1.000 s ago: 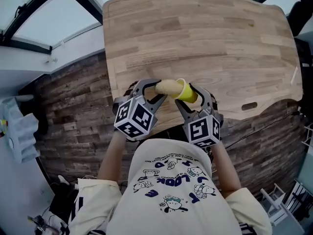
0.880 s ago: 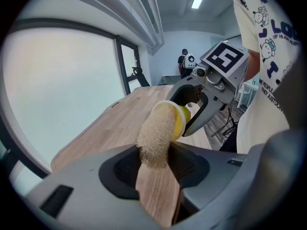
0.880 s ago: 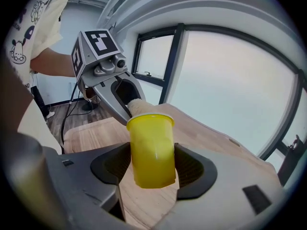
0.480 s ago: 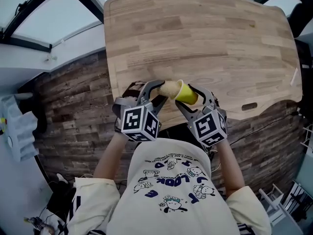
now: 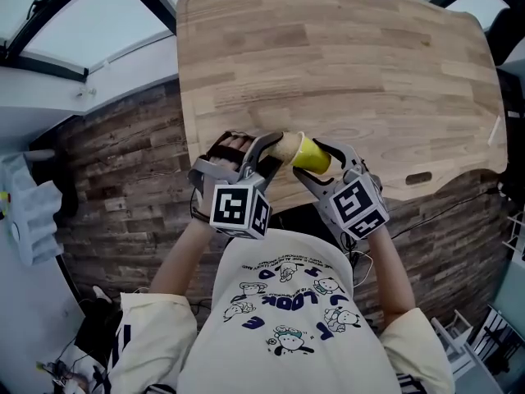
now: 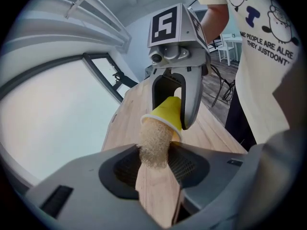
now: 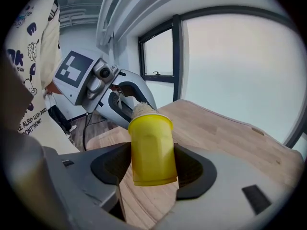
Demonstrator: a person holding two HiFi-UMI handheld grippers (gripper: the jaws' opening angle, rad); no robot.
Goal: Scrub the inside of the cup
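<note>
The person wears a cream short-sleeved T-shirt (image 5: pixel 287 318) printed with navy letters and small cartoon animals. The left gripper (image 5: pixel 275 150) and right gripper (image 5: pixel 316 162) are matte grey, with curved, open-framed fingers (image 5: pixel 256 148). Behind the fingers of each sits a white cube (image 5: pixel 239 210) bearing black square markers. A small round camera lens (image 6: pixel 156 57) lies between cube and fingers.

Wooden table (image 5: pixel 369 64), yellow cup (image 5: pixel 312 154) — sponge (image 5: pixel 283 146) at its mouth

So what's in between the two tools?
A yellow cup in the right tool and a beige sponge in the left tool, poked into the cup. Head view shows it.
</note>
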